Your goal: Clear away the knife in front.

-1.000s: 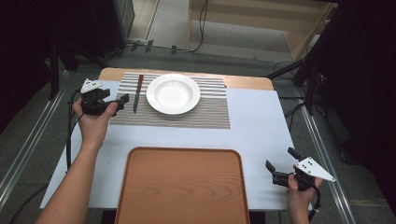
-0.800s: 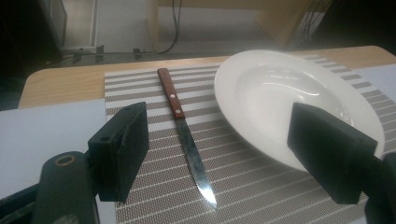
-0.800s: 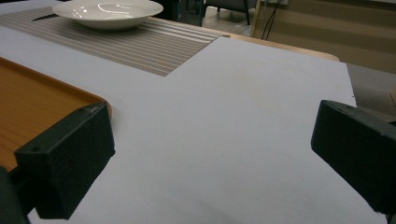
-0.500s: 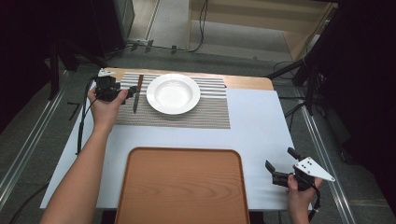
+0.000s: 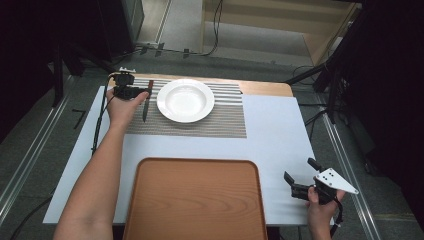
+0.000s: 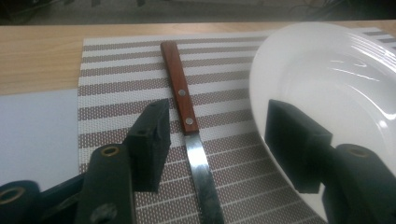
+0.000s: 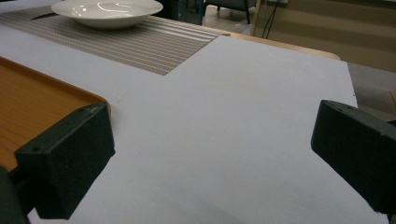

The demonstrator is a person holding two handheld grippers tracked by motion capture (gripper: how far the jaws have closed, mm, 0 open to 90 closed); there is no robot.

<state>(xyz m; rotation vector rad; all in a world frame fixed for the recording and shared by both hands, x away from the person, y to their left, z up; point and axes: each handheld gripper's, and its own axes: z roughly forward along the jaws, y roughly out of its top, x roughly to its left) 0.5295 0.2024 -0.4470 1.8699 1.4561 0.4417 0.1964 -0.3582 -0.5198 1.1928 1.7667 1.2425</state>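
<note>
A: Left gripper (image 6: pixel 215 140), jaws spread wide, nothing between the pads. It hangs over the knife (image 6: pixel 189 126), one jaw on each side of it, no contact visible.

B: Where does the knife lie?

A: Flat on the striped placemat (image 6: pixel 116 88), wooden handle pointing away, blade running toward the camera, just beside the rim of the white plate (image 6: pixel 327 79). In the high view the left gripper (image 5: pixel 131 91) sits at the mat's far left corner.

B: The other hand?

A: Right gripper (image 5: pixel 304 183), near the table's front right corner, jaws apart, holding nothing, well apart from the knife.

B: Surface and room?

A: Pale sheet (image 5: pixel 280 130) over a wooden tabletop (image 5: pixel 265 89); orange-brown tray (image 5: pixel 195 200) at the near edge. Grey floor around it, cables (image 5: pixel 217 25) trailing, dark surroundings at both sides.
</note>
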